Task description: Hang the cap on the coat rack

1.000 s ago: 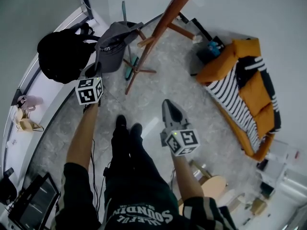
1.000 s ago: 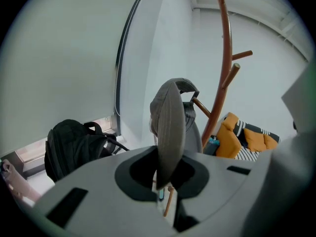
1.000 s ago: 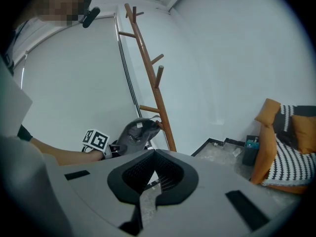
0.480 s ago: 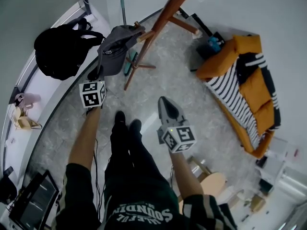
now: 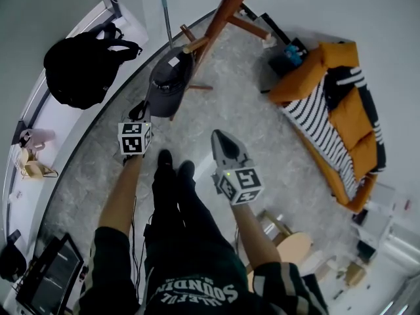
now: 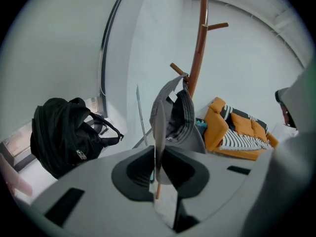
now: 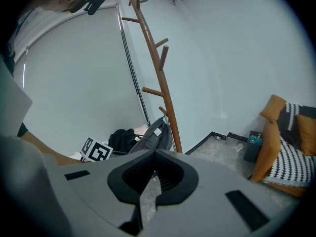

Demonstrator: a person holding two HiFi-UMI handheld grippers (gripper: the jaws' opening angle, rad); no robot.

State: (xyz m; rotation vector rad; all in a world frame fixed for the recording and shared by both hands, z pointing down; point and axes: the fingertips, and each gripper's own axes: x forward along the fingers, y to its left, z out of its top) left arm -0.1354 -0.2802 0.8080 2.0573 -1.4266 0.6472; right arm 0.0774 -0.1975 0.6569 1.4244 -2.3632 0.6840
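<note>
A dark grey cap (image 5: 167,84) hangs beside the brown wooden coat rack (image 5: 223,12). Its upper edge rests against a low peg (image 6: 177,69); I cannot tell whether it is hooked over it. My left gripper (image 5: 140,112) is just below the cap, shut on the brim (image 6: 159,127), which stands edge-on between the jaws. The cap's crown (image 6: 183,125) faces the rack's pole (image 6: 197,48). My right gripper (image 5: 220,138) is lower and to the right, shut and holding nothing. Its own view shows the rack (image 7: 158,68) and the cap (image 7: 159,135) ahead.
A black backpack (image 5: 82,61) lies by the window wall on the left. An orange sofa with a striped blanket (image 5: 341,110) stands on the right. A thin pole (image 5: 165,12) leans on the wall behind the rack. A small wooden stool (image 5: 289,248) is behind my right arm.
My left gripper has carried the cap to the right and lower, up against the rack's low peg. The right gripper has shifted slightly left.
</note>
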